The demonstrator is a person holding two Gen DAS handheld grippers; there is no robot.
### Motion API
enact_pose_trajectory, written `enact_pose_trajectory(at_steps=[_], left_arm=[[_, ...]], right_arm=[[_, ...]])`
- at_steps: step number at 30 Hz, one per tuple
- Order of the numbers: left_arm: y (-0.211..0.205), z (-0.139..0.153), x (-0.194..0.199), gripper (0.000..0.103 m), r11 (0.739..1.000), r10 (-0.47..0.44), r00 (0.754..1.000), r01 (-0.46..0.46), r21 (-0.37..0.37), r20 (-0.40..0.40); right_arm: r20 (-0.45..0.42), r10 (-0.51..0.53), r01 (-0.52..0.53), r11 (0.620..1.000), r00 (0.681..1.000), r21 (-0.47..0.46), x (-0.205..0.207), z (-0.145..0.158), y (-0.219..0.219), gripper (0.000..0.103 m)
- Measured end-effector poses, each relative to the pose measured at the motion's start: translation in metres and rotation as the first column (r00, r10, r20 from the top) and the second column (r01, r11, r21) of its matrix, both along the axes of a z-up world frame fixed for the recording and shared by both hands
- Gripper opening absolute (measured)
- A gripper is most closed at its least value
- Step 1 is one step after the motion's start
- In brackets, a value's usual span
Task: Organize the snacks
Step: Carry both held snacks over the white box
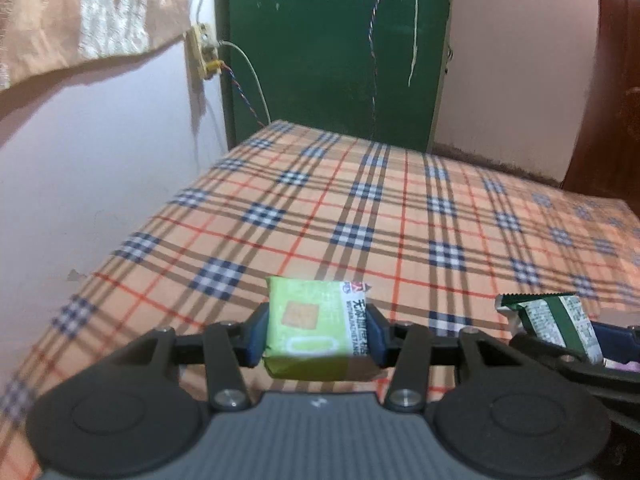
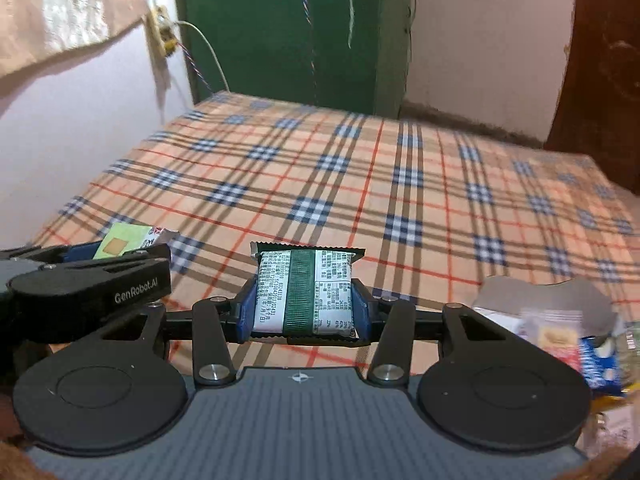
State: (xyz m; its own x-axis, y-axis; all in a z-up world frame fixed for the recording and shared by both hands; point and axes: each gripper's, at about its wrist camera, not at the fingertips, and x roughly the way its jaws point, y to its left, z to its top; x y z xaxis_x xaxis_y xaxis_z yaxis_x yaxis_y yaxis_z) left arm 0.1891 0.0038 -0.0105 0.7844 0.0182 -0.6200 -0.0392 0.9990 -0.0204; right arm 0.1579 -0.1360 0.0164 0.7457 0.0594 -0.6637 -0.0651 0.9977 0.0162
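Setting: a table covered by a plaid cloth (image 1: 360, 208) in orange, blue and brown is seen from both wrist views; a pale wall and a green door (image 1: 332, 40) stand behind it.

Left gripper: the left gripper (image 1: 316, 334) is clenched on a light green snack packet (image 1: 304, 328), which is pinched by its two short sides between the blue pads and carried clear of the cloth.

Why held so: the packet is gripped across its narrow width, probably so that it stays flat and can be set down squarely.

Right gripper: the right gripper (image 2: 304, 304) is closed on a dark green snack packet (image 2: 304, 292), held with its printed white back upward and its crimped end pointing away. The pads are seen pressing both sides.

Relation of the two: the grippers are held side by side, close together, the left one appearing at the left edge of the right wrist view. One packet is carried in each, presumably so that two are moved in one trip.

Other snacks: a cardboard box (image 2: 548, 296) with more packets inside, one of them blue (image 2: 600, 364), is seen blurred at the right edge of the right wrist view.

Stage, as judged: both packets appear lifted and in transit. Whether they are bound for the box or for open cloth cannot be told.

Risk, as judged: the soft wrappers could slip or crumple if squeezed unevenly.
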Motion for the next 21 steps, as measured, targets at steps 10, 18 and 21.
enact_pose_trajectory(at_steps=[10,18,21], left_arm=[[-0.001,0.047,-0.080,0.047,1.000,0.005,0.997,-0.004,-0.015,0.073],[-0.012,0.075,-0.127,0.047,0.999,-0.025,0.991,0.028,-0.022,0.129],[-0.018,0.080,-0.142,0.047,0.999,-0.031,0.989,0.035,-0.020,0.144]], right_arm=[[0.118,0.028,-0.025,0.999,0.993,-0.030,-0.080,0.055,-0.007,0.058],[0.168,0.012,-0.009,1.000,0.986,-0.021,-0.133,0.084,-0.014,0.058],[0.185,0.002,0.004,0.999,0.983,-0.034,-0.147,0.092,-0.016,0.058]])
